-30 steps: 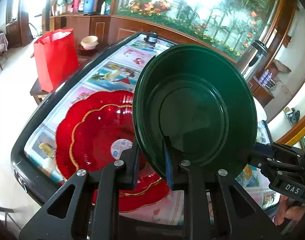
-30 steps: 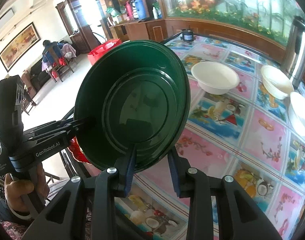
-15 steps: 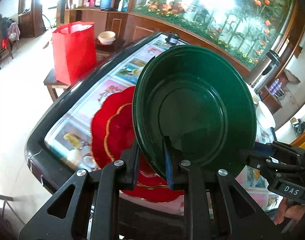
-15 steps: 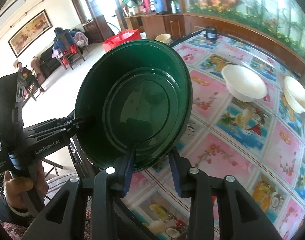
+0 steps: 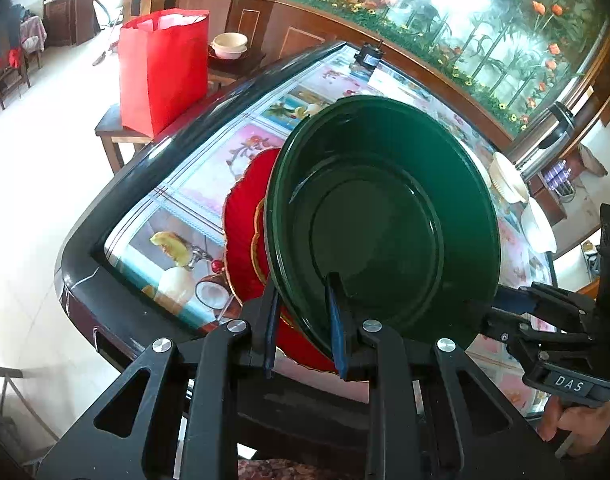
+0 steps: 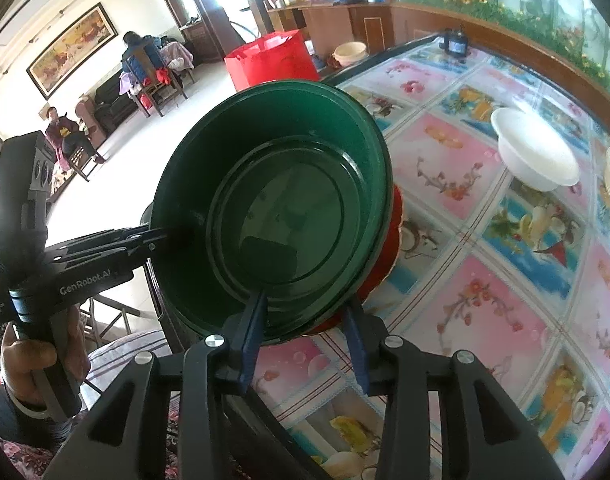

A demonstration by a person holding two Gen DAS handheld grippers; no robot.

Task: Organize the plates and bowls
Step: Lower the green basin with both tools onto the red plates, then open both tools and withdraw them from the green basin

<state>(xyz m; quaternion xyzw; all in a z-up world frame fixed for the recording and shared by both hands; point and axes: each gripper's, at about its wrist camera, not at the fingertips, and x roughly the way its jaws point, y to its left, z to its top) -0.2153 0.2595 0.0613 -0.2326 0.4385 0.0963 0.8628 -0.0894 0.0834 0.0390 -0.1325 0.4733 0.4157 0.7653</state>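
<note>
- Kept the left tongs (image 5: 303,304) clenched on the near rim of the green bowl (image 5: 385,220), one blue pad inside the wall and one outside.
- Gripped the handle of those tongs in the left hand (image 6: 29,364), low at the left edge of the right wrist view.
- Had the right tongs (image 6: 305,312) astride another stretch of the same rim, jaws opening, inner pad against the inside of the bowl, outer pad seemingly just clear of the wall.
- Gripped their handle in the right hand (image 5: 573,420), at the lower right corner of the left wrist view.
- Held the green bowl tilted, open side towards both cameras, over the near corner of the table (image 5: 81,264).
- Left the scalloped red plate (image 5: 241,232) with its gold trim flat on the table right under and behind the bowl; could not tell whether bowl and plate touched.
- Left a white bowl (image 6: 533,156) further along the table's tablecloth, well apart from the green bowl, with more white dishes at the far right edge.
- Left a red bag (image 5: 163,72) standing on a small stool beyond the table's dark edge.
</note>
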